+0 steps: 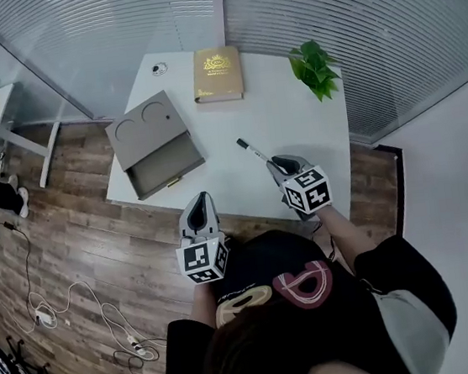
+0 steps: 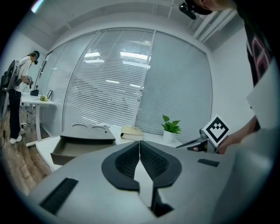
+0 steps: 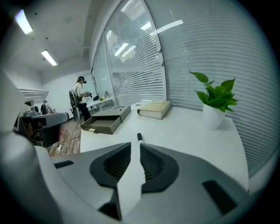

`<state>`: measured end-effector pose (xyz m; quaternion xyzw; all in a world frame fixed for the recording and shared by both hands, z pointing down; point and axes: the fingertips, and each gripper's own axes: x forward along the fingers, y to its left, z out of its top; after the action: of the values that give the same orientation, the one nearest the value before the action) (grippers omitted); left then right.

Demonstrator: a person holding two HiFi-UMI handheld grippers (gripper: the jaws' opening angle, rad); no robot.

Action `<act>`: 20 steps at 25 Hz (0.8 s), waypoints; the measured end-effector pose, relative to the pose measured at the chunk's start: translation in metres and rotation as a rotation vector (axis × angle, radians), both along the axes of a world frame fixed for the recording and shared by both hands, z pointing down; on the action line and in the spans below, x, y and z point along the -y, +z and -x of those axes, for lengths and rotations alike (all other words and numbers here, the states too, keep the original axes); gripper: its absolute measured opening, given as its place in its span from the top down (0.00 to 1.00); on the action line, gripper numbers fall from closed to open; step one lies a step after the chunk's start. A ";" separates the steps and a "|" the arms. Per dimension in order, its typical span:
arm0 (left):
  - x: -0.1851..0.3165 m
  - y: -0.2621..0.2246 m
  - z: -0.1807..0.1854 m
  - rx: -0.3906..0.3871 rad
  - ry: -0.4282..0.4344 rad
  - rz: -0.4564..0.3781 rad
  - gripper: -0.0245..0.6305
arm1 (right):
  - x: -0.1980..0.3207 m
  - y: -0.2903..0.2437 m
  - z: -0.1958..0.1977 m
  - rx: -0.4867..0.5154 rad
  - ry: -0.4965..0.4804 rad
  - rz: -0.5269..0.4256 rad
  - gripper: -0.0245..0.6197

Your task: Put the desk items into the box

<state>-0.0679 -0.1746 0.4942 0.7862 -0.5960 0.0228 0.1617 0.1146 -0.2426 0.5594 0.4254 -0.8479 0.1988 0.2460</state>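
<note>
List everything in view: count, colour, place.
desk: one, white, centre.
box: one, grey-brown, drawer open, desk's left side.
book: one, tan, desk's far edge.
plant: one, green, white pot, far right corner.
pen: one, white with black cap, desk's near right part.
small round item: one, far left corner, too small to identify.
cables: several, white, floor at left.
left gripper: one, grey, jaws shut, empty, at desk's near edge.
right gripper: one, grey, jaws slightly apart, tips at the pen.

Head cam steep down; L/R cams low; all share desk (image 1: 276, 117), box (image 1: 154, 145).
</note>
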 end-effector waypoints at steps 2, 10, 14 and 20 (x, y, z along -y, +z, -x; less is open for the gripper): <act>0.003 0.002 0.008 0.001 -0.002 0.003 0.93 | 0.007 0.006 0.001 -0.016 0.006 0.020 0.82; 0.006 0.011 0.032 -0.002 -0.032 0.026 0.93 | 0.026 0.029 0.008 -0.100 -0.033 0.099 0.75; 0.002 0.016 0.045 -0.016 -0.060 0.044 0.93 | 0.032 0.037 0.012 -0.152 -0.064 0.111 0.74; -0.003 0.016 0.058 -0.014 -0.088 0.047 0.93 | 0.040 0.050 0.017 -0.182 -0.083 0.147 0.74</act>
<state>-0.1254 -0.1716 0.5106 0.7552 -0.6283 0.0241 0.1851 0.0973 -0.2827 0.6090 0.3871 -0.8219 0.2107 0.3607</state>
